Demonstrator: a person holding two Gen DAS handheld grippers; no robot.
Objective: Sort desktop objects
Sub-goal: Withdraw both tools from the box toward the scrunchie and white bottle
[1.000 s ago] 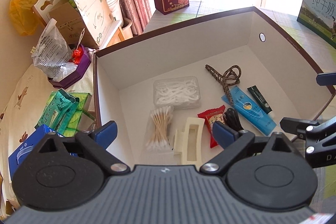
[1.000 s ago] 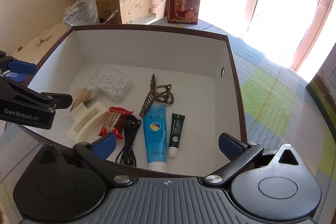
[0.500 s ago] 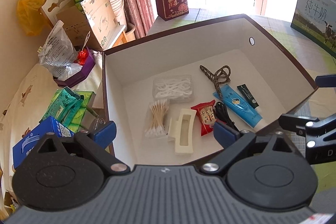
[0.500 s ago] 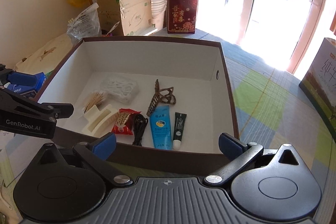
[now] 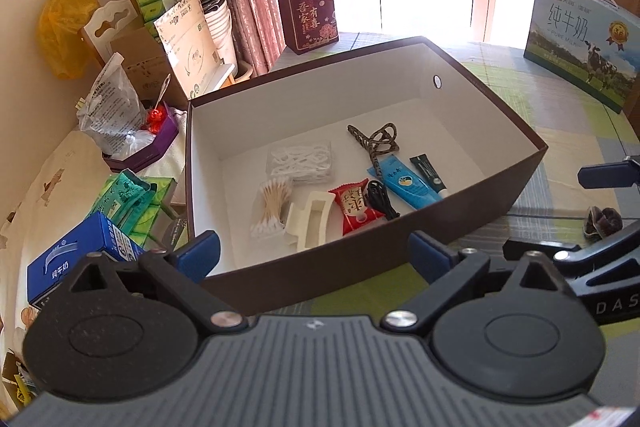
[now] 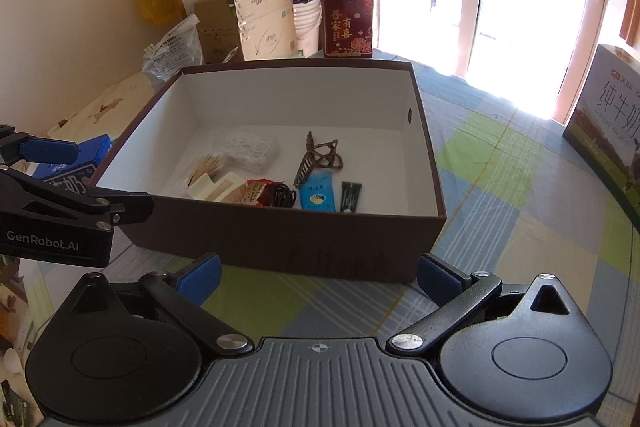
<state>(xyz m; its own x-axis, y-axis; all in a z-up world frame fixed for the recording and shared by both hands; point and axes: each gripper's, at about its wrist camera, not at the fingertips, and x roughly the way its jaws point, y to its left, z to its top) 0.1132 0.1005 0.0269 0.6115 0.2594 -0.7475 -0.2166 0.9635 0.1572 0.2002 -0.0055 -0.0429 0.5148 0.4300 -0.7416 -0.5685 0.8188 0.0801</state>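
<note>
Brown box [image 5: 400, 251] fills mid-frame, holding swabs [image 5: 272, 205], clip [image 5: 310, 221], snack [image 5: 354, 205] and tube [image 5: 404, 181]. I see my left gripper [image 5: 314, 253] and right gripper [image 6: 318, 277] both spread wide, empty, below it.

The left gripper [image 5: 314, 253] and the right gripper [image 6: 318, 273] hung side by side above the table, each with its blue-padded jaws spread wide, gripping nothing.

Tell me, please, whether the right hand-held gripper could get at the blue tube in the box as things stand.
Probably yes: the right hand-held gripper is open and empty, the box has no lid, and nothing covers the blue tube; it must clear the near wall.
</note>
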